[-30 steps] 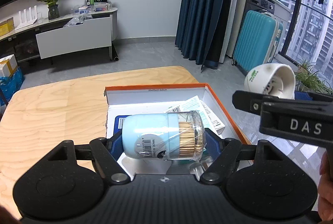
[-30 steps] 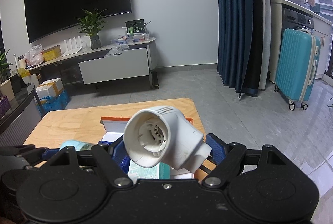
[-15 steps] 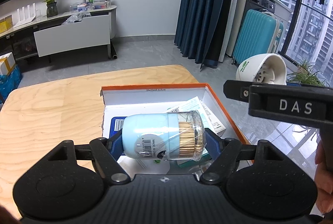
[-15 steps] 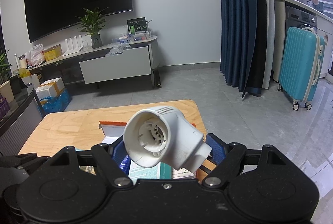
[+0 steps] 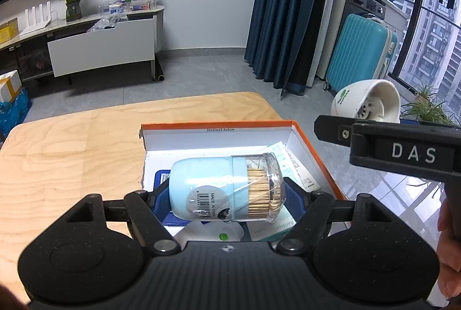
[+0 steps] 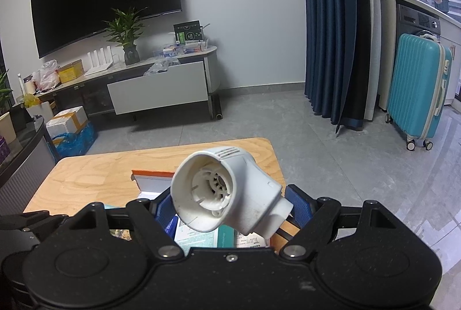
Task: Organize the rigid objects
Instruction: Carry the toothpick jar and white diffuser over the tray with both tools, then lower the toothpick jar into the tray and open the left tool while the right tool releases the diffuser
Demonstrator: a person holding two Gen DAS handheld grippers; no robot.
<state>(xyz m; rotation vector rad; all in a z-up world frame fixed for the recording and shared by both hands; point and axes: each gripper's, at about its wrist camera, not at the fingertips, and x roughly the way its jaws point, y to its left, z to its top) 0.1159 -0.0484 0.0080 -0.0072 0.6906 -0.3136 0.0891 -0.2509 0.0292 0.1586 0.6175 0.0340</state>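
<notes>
The toothpick jar (image 5: 227,190), pale blue with a clear end, lies sideways clamped in the left tongs (image 5: 227,194), held over the orange-rimmed box (image 5: 312,150). The white hair-dryer body (image 6: 227,197) is clamped in the right tongs (image 6: 230,204), also above the box, on its right-hand side. Inside the box lie leaflets (image 5: 291,165) and cartons. The box rests on the wooden worktop (image 5: 72,148), near its right edge.

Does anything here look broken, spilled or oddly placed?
Nothing spilled. The toothpick jar lies sideways in the left gripper, toothpicks still sealed inside. The white plastic fitting in the right gripper looks scuffed and dirty. Both hang above the open box.
</notes>
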